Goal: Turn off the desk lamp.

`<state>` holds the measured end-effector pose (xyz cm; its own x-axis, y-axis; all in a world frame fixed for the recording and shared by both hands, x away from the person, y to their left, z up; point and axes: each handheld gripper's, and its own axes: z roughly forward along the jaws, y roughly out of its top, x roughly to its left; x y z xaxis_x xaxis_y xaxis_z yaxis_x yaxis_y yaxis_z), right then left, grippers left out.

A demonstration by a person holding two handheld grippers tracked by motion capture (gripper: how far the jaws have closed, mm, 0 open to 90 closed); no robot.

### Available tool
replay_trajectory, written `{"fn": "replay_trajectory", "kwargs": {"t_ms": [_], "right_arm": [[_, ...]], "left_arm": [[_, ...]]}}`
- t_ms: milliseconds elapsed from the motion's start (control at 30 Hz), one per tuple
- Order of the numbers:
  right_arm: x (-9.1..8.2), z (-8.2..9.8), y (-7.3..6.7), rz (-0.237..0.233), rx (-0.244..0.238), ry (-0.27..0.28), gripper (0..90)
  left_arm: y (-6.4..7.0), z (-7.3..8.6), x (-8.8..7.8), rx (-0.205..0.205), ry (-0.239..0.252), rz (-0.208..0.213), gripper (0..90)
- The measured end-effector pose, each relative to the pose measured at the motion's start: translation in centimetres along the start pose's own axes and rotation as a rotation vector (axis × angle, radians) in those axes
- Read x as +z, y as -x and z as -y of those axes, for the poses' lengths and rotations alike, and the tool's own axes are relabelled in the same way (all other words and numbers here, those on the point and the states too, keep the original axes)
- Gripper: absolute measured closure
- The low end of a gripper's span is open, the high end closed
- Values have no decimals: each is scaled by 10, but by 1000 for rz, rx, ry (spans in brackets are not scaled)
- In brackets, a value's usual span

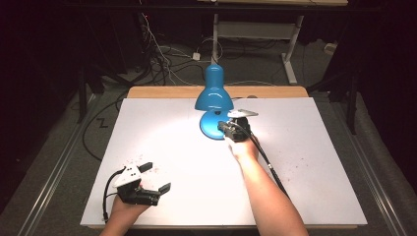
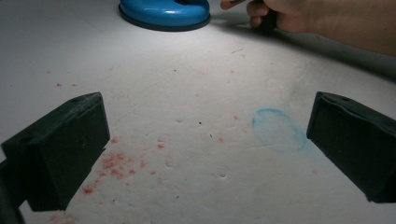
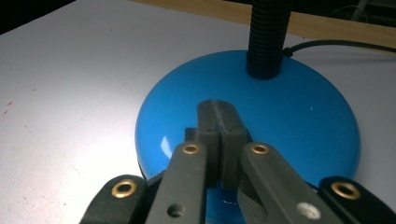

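Lamp (image 1: 214, 88) lit, shade aimed at the white board (image 1: 157, 147); its blue base (image 3: 261, 121) sits near the far edge. Right gripper (image 3: 220, 135) has its jaws pressed together, tips on or just above the base; probably pressing a switch, though none is visible. To do it well: push straight down, gently, so the base doesn't slide. Left gripper (image 1: 150, 177) rests at the near left corner, jaws wide apart, holding nothing. No containers on the table.
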<state>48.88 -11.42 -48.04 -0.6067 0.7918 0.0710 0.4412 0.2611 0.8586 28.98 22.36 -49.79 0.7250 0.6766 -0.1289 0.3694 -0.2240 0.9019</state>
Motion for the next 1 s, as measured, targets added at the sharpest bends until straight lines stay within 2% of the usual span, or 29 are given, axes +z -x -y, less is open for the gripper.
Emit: {"fn": "replay_trajectory", "kwargs": {"t_ms": [167, 200, 367, 833, 1000], "right_arm": [[1, 1, 0, 0, 9, 6, 900], [2, 2, 0, 28, 1, 6, 900], [4, 2, 2, 23, 20, 17, 900], [4, 0, -2, 33, -6, 5, 900], [3, 0, -2, 31, -2, 0, 900]], "left_arm": [[0, 0, 0, 0, -3, -1, 0], [0, 0, 0, 0, -5, -1, 0], [0, 0, 0, 0, -3, 0, 0], [-1, 0, 0, -1, -3, 4, 0], [0, 0, 0, -2, -1, 3, 0]]}}
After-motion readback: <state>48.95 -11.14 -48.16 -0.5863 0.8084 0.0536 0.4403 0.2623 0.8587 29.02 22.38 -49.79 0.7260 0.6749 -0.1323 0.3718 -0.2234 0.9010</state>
